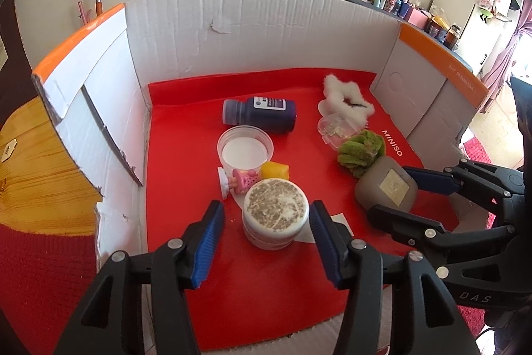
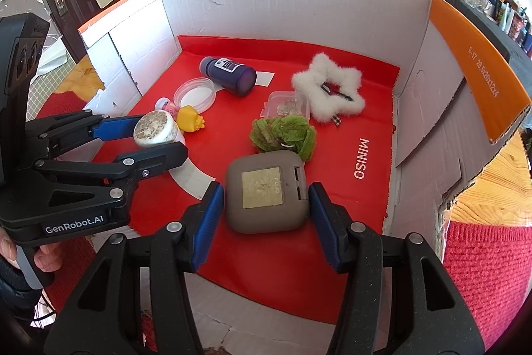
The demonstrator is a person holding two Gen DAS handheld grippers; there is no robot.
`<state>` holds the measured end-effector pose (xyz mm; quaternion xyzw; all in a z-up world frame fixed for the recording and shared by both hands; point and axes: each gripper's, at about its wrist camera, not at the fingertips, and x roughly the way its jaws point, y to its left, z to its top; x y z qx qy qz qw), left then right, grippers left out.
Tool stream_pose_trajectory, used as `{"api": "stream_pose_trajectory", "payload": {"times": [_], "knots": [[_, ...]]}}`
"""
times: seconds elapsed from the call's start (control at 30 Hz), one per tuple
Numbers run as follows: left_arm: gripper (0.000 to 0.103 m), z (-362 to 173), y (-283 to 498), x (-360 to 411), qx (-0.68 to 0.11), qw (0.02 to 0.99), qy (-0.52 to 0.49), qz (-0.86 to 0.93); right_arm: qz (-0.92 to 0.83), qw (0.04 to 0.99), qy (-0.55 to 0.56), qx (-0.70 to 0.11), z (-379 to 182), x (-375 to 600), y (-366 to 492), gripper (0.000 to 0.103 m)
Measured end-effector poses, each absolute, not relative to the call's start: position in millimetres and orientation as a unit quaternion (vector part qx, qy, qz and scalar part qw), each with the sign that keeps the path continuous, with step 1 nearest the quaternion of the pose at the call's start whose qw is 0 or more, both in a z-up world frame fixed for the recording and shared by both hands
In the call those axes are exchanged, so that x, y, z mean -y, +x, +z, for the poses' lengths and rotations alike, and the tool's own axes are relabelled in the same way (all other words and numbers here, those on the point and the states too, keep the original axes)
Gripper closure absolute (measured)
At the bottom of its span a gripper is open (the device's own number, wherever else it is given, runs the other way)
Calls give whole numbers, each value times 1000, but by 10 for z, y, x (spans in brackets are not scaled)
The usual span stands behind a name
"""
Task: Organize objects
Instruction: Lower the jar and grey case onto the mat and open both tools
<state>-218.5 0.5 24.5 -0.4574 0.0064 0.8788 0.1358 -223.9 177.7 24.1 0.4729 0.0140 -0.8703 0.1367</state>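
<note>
A round white jar with a speckled lid (image 1: 275,215) (image 2: 155,128) stands on the red mat (image 1: 266,288). My left gripper (image 1: 266,215) (image 2: 159,135) is open with a finger on each side of the jar, not pressing it. A grey-brown square case with a gold label (image 2: 264,192) (image 1: 387,188) lies on the mat. My right gripper (image 2: 266,198) (image 1: 392,192) is open and straddles the case, with small gaps on both sides.
A cardboard box wall (image 1: 252,32) surrounds the mat. On the mat lie a dark purple bottle (image 1: 259,114), a clear round tub (image 1: 245,148), a yellow toy (image 1: 274,170), a pink figure (image 1: 241,180), a green scrunchie (image 2: 284,135), a clear plastic box (image 2: 286,105) and a white fluffy star (image 2: 327,88).
</note>
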Motion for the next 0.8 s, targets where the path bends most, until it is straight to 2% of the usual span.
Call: {"api": "stream_pose_trajectory", "payload": {"times": [0.23,0.8], "knots": [[47,246,-2183,7,-6,135,-457,879,-871,138,472,-14,242,-1762,-2250,50],[40,319,-2143,5,-6,136,-448,884,-876,143,460,-19,325,-1658,-2257,41]]}}
